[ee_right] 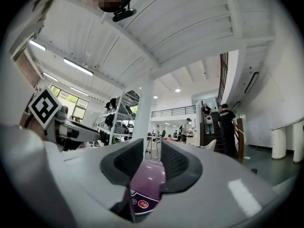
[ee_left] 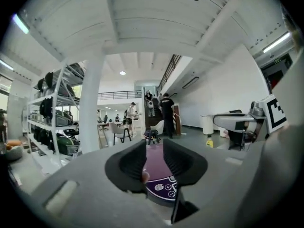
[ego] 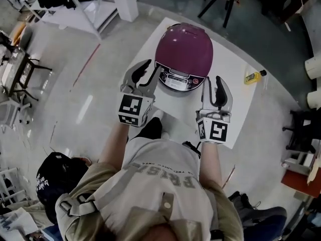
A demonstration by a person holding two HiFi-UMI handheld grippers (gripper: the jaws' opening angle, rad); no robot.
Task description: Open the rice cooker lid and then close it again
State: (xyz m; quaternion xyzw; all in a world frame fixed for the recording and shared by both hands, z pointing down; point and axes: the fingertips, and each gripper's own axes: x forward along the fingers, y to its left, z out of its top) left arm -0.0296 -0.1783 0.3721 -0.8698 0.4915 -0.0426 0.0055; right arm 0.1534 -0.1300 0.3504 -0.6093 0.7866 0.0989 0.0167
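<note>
The closed rice cooker [ego: 184, 51] sits toward the table's [ego: 235, 117] far edge, straight ahead of both grippers, the left gripper [ego: 153, 68] nearer its front than the right gripper [ego: 212, 80] (each one's jaws barely apart, empty).

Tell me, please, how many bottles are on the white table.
1: a small yellow bottle is near the table's right edge, right of the purple rice cooker. Another could be hidden behind the cooker.

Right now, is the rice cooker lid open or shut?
Shut: the rice cooker lid sits down flush above the control panel; no gap shows in the head view.
</note>
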